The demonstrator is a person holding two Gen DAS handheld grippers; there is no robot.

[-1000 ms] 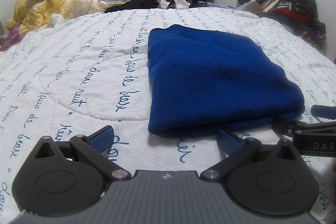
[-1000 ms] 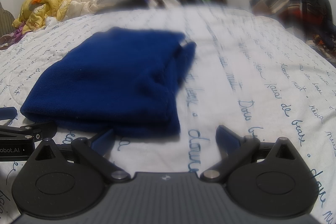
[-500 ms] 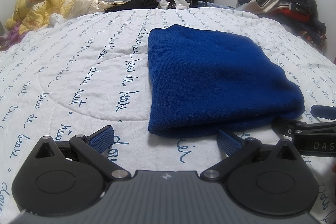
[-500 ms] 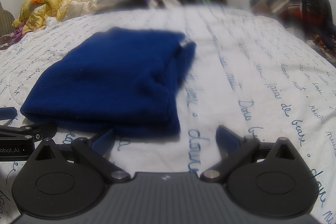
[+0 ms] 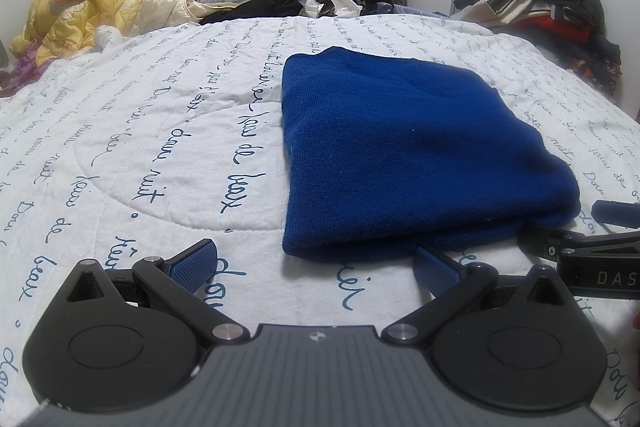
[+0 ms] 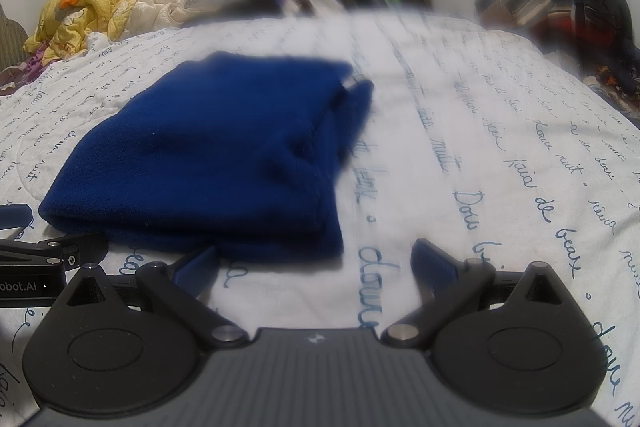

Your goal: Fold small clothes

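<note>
Looking at the folded soft blue fleece cloth [image 5: 404, 155] on the white quilt [image 5: 160, 131], we hold both tongs, left [image 5: 314, 263] and right [image 6: 316, 261], spread wide just before its near edge (floppy, light, so pinch its corners).

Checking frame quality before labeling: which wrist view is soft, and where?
Left wrist view: sharp across the frame, the quilt lettering and the blue garment knit legible; fisheye bends the far bed edge. Right wrist view: centre and far clutter smeared, the garment's right edge soft, yet the yellow duvet stays crisp. Even indoor light, no glare in either.
</note>
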